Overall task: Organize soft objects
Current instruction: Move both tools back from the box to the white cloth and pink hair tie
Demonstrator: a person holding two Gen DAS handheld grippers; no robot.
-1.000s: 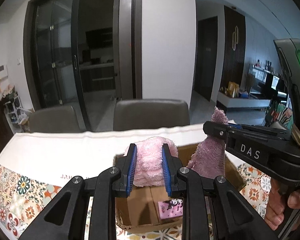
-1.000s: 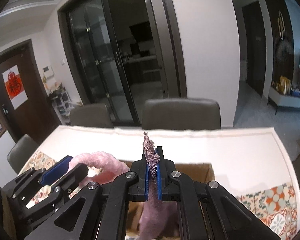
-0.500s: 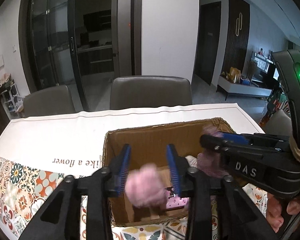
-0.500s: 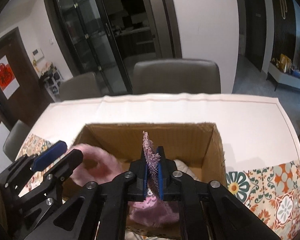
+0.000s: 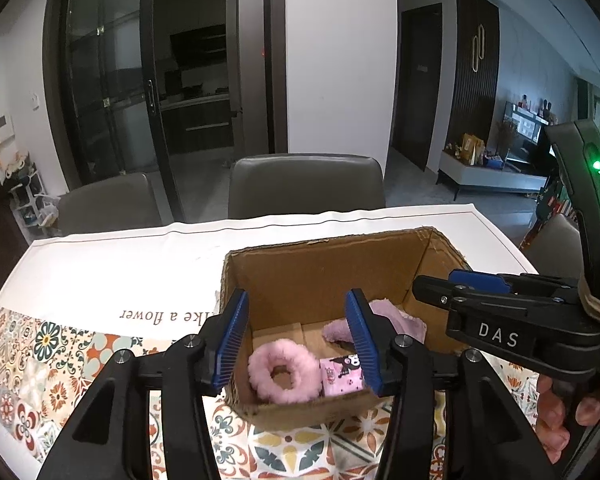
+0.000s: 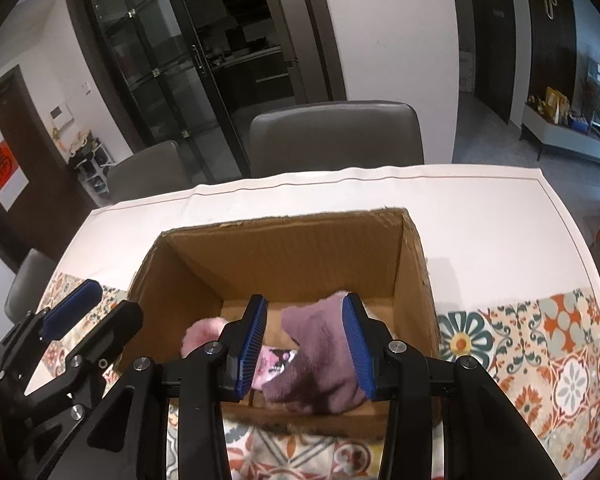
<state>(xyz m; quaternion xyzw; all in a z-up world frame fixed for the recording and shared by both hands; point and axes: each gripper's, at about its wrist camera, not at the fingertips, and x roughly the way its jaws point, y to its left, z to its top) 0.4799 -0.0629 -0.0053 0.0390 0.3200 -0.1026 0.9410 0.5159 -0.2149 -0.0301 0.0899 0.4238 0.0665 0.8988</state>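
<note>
Dim, even indoor light; heavy fisheye bending and black vignetting at the edges.

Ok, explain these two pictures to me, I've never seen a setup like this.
No robot here: a person holds a two-fingered gripper in each hand, each with a camera looking along its fingers. One picture comes from the left gripper, the other from the right gripper. Both are open and hold nothing. Below them a cardboard box sits on a table with a patterned cloth. Inside lie a pink fluffy ring, a mauve cloth and a small pink printed packet.
</note>
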